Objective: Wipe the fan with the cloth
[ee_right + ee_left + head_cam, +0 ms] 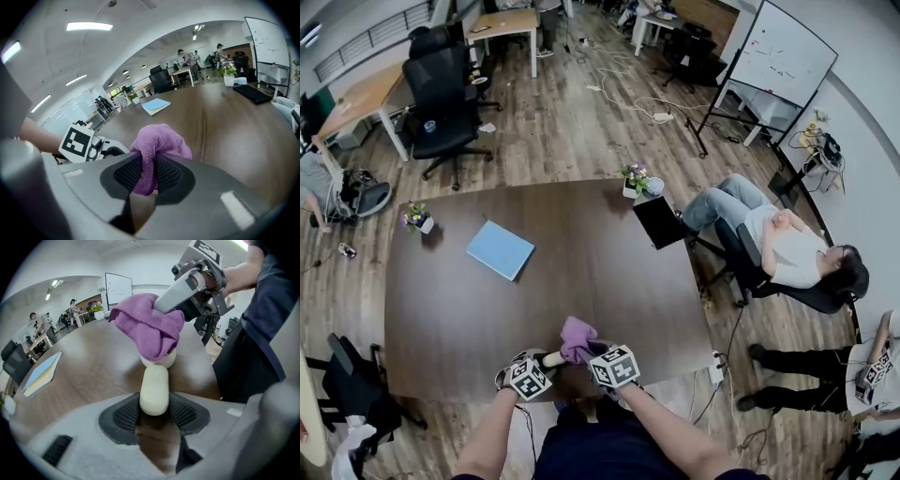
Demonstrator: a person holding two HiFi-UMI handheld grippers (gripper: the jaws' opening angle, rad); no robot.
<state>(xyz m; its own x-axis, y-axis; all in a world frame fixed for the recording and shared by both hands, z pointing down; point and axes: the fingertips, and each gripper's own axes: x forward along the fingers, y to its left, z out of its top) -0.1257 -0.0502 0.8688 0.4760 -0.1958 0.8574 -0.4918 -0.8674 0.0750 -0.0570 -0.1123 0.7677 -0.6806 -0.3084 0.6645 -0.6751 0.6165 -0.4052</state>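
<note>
Purple cloth in right gripper, angled down, left gripper clamping cream fan

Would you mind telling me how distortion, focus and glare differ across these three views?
Head view: fisheye bends the table, light even. Left gripper view: black corners, cloth sharp, foreground soft. Right gripper view: ceiling light blown out, room curved.

Head view: high, steeply down on dark brown wooden table | both gripper views: low, close, along their jaws across it | all three share purple terry cloth
</note>
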